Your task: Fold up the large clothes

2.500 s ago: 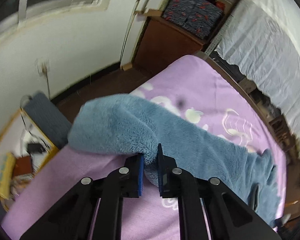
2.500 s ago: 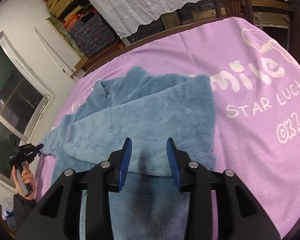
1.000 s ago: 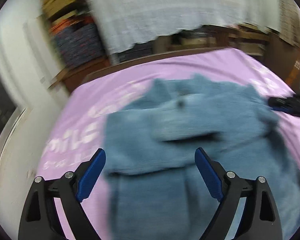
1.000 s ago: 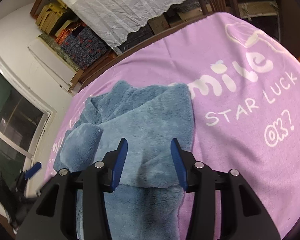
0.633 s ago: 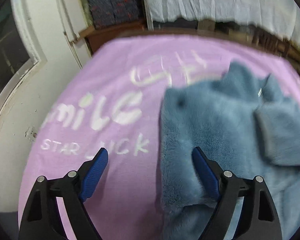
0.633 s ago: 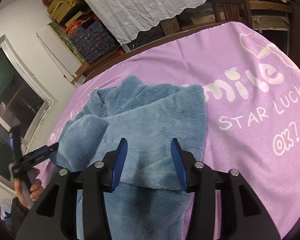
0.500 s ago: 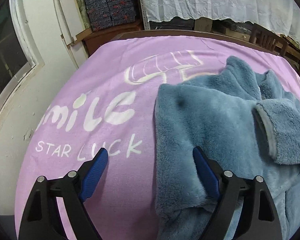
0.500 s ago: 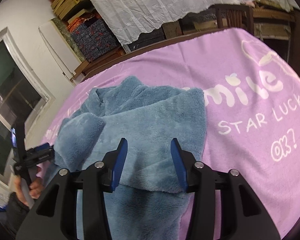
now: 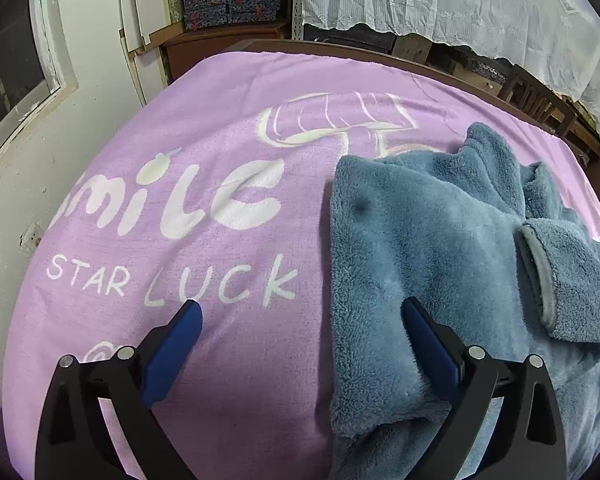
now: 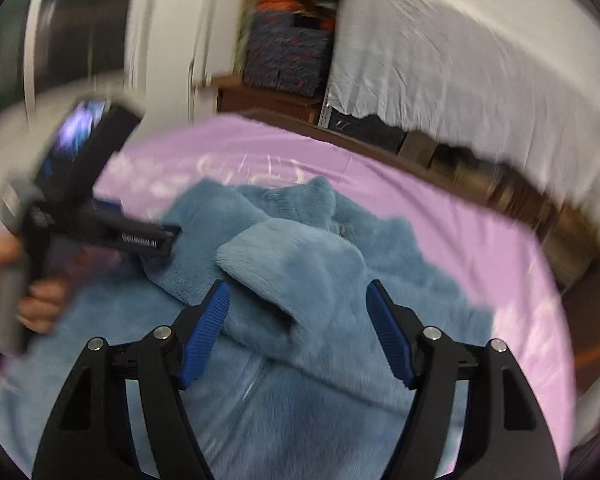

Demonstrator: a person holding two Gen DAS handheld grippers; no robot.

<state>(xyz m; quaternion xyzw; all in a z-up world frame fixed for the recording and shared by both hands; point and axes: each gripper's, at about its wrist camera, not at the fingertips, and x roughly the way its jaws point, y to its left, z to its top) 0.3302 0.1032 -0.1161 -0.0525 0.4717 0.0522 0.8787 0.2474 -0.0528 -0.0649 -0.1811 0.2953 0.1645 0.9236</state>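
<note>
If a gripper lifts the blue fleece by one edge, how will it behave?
The fleece would probably flop and drape, since its folded sleeve lies slumped. The thick pile suggests it is bulky but fairly light. The fuzzy surface likely grips the pads rather than slipping.

Left gripper (image 9: 300,308): matte black angular finger arms with triangular cutouts, blue pads (image 9: 430,346) fitted on inner faces, round silver screw heads seen near pad bases. Right gripper (image 10: 298,292): same black frame, blue ribbed pads (image 10: 206,332), silver screws. Left unit seen from right wrist view: grey handle, small lit screen, white lettering, blurred. Bare-skinned hand (image 10: 28,300) wrapped round handle.
</note>
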